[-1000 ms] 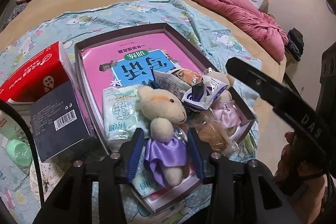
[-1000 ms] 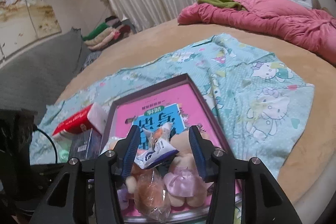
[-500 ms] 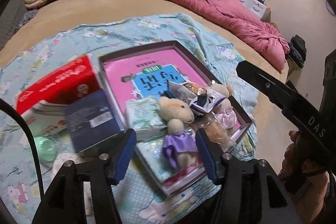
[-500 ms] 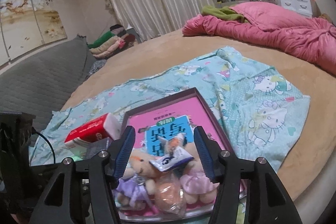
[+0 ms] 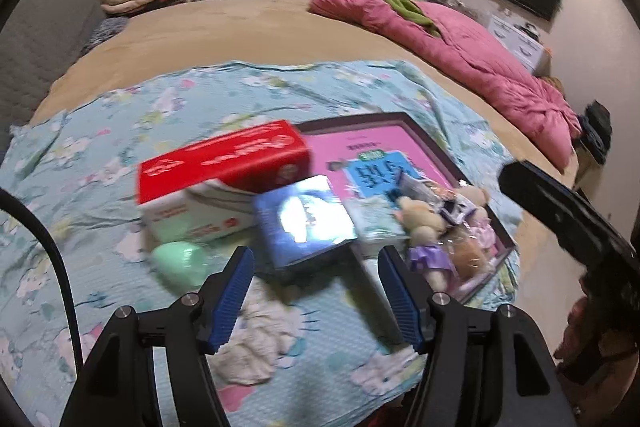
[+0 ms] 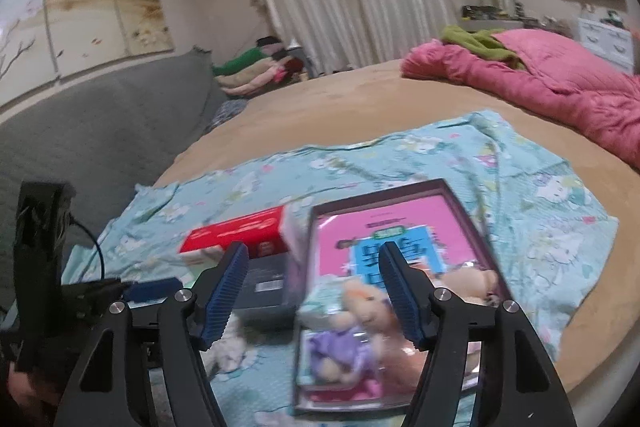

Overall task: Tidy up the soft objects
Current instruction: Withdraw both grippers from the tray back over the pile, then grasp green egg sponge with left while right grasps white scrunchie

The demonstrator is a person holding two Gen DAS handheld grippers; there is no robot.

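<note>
The left tool [image 5: 316, 291] hangs wide open and empty above the teal cartoon-print sheet [image 5: 100, 155]; the right tool [image 6: 314, 291] is open and empty too. 2 small plush bears, the nearer a cream bear in a purple dress [image 5: 426, 243], lie in the shallow dark-rimmed box [image 5: 420, 131] (frames blurry). Light and squashy, I'd judge; pinch its torso.

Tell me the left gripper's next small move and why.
Probably ease the left gripper forward and down toward the white cloth crumpled on the blanket. Its jaws stand open and empty, and that cloth lies loose just below them, outside the tray that already holds the plush bears.
</note>
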